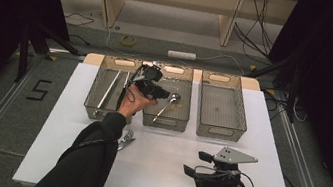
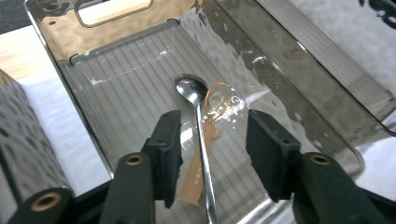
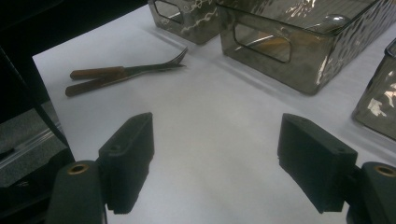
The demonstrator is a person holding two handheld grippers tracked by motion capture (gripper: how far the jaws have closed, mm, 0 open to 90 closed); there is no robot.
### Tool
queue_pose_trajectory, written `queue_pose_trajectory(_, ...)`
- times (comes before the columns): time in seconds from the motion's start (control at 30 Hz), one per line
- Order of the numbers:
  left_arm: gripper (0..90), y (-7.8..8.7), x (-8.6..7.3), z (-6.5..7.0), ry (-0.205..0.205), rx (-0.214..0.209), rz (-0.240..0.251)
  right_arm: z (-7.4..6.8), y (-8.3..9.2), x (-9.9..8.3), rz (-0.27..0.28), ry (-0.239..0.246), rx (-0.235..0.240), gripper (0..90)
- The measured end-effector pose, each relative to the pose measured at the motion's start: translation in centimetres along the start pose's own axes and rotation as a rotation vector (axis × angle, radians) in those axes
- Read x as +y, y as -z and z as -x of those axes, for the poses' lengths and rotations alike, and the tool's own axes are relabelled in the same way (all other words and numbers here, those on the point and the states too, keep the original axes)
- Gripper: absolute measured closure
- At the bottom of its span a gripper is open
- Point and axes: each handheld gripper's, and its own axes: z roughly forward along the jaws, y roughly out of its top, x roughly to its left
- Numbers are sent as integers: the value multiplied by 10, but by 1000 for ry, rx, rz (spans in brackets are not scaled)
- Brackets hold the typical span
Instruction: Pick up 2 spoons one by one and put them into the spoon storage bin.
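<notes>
A metal spoon point(image 1: 168, 105) lies in the middle smoky tray point(image 1: 164, 123), its bowl toward the far end point(image 2: 190, 88). My left gripper point(image 1: 166, 95) hovers over that tray's left side, held from below by a hand. Its jaws point(image 2: 215, 127) stand open on either side of the spoon's handle without touching it. My right gripper point(image 1: 195, 163) rests low over the white table at the near right. Its jaws point(image 3: 217, 135) are open, with bare table between them.
Two wooden-handled forks point(image 1: 126, 138) point(image 3: 121, 74) lie on the table near the left forearm. The left tray point(image 1: 93, 93) holds long metal utensils. The right tray point(image 1: 219, 131) has nothing in it. Cables and a power strip point(image 1: 181, 54) lie on the floor beyond the table.
</notes>
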Motion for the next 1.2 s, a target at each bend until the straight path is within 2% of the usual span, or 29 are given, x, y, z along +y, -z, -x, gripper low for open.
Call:
queue_pose_trajectory(0.13,438,10,-4,0,-5,9,-13,0,0,0,2,-3,-1,281)
queue_pose_trajectory(0.37,380,34,-18,0,-12,-19,-1,0,0,0,6,-5,-4,281)
queue_pose_trajectory(0.5,355,51,-31,-1,-30,-15,11,0,1,0,7,-9,-6,281)
queue_pose_trajectory(0.63,331,63,-40,0,-52,-20,-8,-1,0,1,5,-7,-6,281)
queue_pose_trajectory(0.8,306,78,-53,2,-62,-29,-4,-1,-1,1,4,-4,-7,281)
queue_pose_trajectory(0.9,297,84,-59,2,-87,-10,-19,-1,-1,0,3,-4,-7,281)
queue_pose_trajectory(0.97,292,88,-63,1,-87,2,-12,-1,-1,0,2,-3,-8,281)
queue_pose_trajectory(1.07,280,91,-69,-1,-103,12,-28,-2,-1,1,8,-2,-8,281)
queue_pose_trajectory(1.2,264,93,-80,-1,-103,3,-42,-4,-2,0,3,1,-3,281)
